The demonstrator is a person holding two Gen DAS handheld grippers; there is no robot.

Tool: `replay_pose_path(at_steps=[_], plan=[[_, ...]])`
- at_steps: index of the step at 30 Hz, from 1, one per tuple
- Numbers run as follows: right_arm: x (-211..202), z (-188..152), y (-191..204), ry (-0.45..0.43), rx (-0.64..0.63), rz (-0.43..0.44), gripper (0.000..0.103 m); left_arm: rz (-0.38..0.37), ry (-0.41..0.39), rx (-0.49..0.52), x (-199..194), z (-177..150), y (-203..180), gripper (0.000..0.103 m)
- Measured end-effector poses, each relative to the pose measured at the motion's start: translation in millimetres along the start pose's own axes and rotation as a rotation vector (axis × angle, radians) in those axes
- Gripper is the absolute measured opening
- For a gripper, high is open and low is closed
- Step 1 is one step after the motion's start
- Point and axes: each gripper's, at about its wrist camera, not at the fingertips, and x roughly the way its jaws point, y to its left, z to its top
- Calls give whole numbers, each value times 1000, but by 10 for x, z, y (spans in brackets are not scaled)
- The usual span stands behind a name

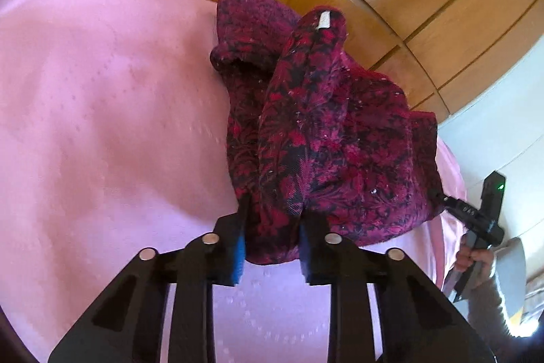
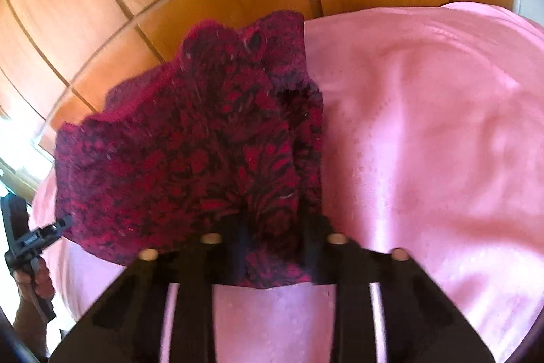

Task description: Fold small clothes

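A small dark red garment (image 1: 323,138) with a black floral print hangs stretched between my two grippers above a pink bedspread (image 1: 102,108). A white label shows at its top fold. My left gripper (image 1: 272,227) is shut on one corner of the garment. My right gripper (image 2: 272,237) is shut on another corner of the same garment (image 2: 204,152). The right gripper also shows at the right edge of the left wrist view (image 1: 445,199), pinching the cloth's far edge. The left gripper shows at the left edge of the right wrist view (image 2: 63,221).
A wooden panelled wardrobe (image 1: 391,5) stands behind the bed. The pink bedspread (image 2: 425,125) fills the area below and beside the garment. A hand and pale sleeve (image 1: 489,264) hold the right gripper. A light wall (image 1: 503,111) lies to the right.
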Motion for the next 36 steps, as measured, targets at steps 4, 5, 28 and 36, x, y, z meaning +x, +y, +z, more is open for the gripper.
replay_pose_path(at_steps=[4,5,28,36], plan=[[-313,-98,86,-25,-7,47,12,-22,-11,2,-133,-79,0,19],[-376,-126,114,-31,-3,58,12,-32,-15,-5,-171,-96,-6,18],[-781,-719,124,-7,-33,42,49,109,-84,21,-1014,-764,-138,45],[-850,-448,684,-167,-235,-27,47,139,-136,156,-932,-415,-281,46]])
